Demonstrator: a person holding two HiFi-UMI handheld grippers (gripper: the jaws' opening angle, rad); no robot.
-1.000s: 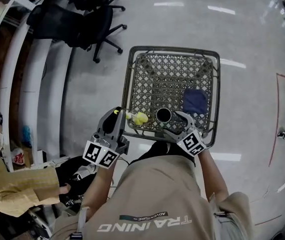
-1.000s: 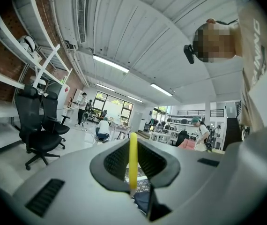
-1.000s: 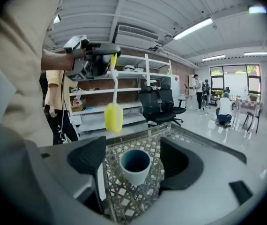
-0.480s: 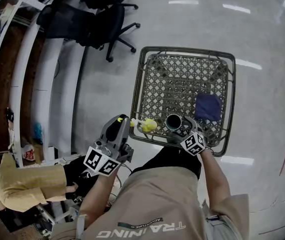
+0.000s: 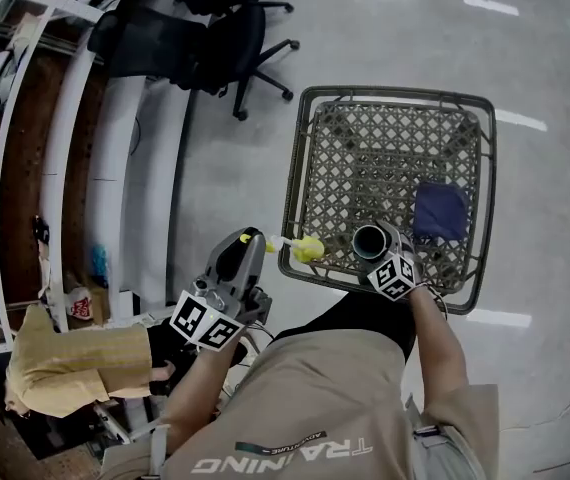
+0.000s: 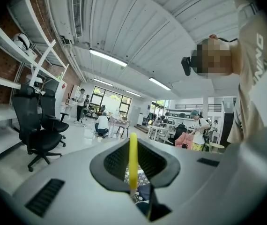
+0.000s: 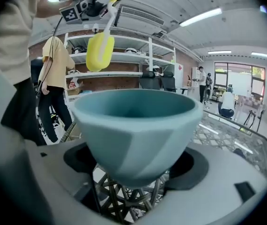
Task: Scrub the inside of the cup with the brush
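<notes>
A teal cup [image 5: 367, 240] stands upright at the near edge of the mesh table [image 5: 385, 158]. My right gripper [image 5: 379, 248] is around it. In the right gripper view the cup [image 7: 136, 125] fills the space between the jaws of the right gripper [image 7: 133, 175]; they have just been opening, and gaps show beside its narrow base. My left gripper [image 5: 253, 240] is shut on the thin handle of a yellow brush [image 5: 308, 249]. The brush head hangs left of the cup, apart from it. The handle [image 6: 132, 161] is pinched upright in the left gripper [image 6: 136, 191].
A dark blue cloth [image 5: 439, 211] lies on the mesh right of the cup. Black office chairs [image 5: 205, 28] stand at the back left beside long white shelves [image 5: 65, 138]. A person in a yellow shirt [image 5: 55, 368] is close on my left.
My right gripper has sunk with the cup down to the mesh top, and its jaws stand wider. The left gripper and brush have kept their place beside it.
</notes>
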